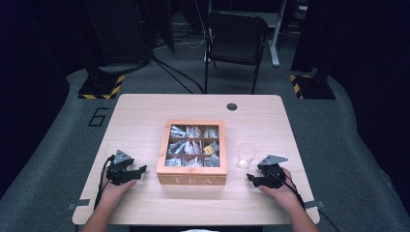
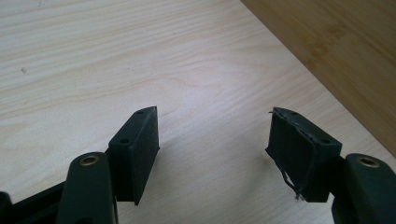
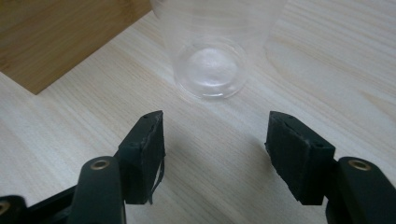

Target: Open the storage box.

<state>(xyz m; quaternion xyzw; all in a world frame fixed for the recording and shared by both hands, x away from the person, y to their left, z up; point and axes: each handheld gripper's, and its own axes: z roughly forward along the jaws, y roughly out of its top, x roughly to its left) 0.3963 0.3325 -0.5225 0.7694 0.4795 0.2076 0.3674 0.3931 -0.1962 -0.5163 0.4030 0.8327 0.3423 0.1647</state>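
- The high view is showing the whole pale wooden tabletop, with an open square wooden tea box sitting at its middle; its compartments are holding paper tea sachets, and one yellow packet is lying in the right-hand column.
- A clear plastic cup is standing upright just right of the box, apart from it.
- The left gripper is resting near the box's near-left corner, held by a hand coming in from the near edge; the right gripper is lying just near of the cup.
- The left gripper view is showing its black fingers spread wide with nothing between them, bare tabletop ahead and the box's side wall at far right.
- The right gripper view is showing its fingers likewise wide apart and holding nothing, the cup's base just ahead, untouched, and a box corner at left.
- A black folding chair is standing on the grey floor beyond the tabletop.
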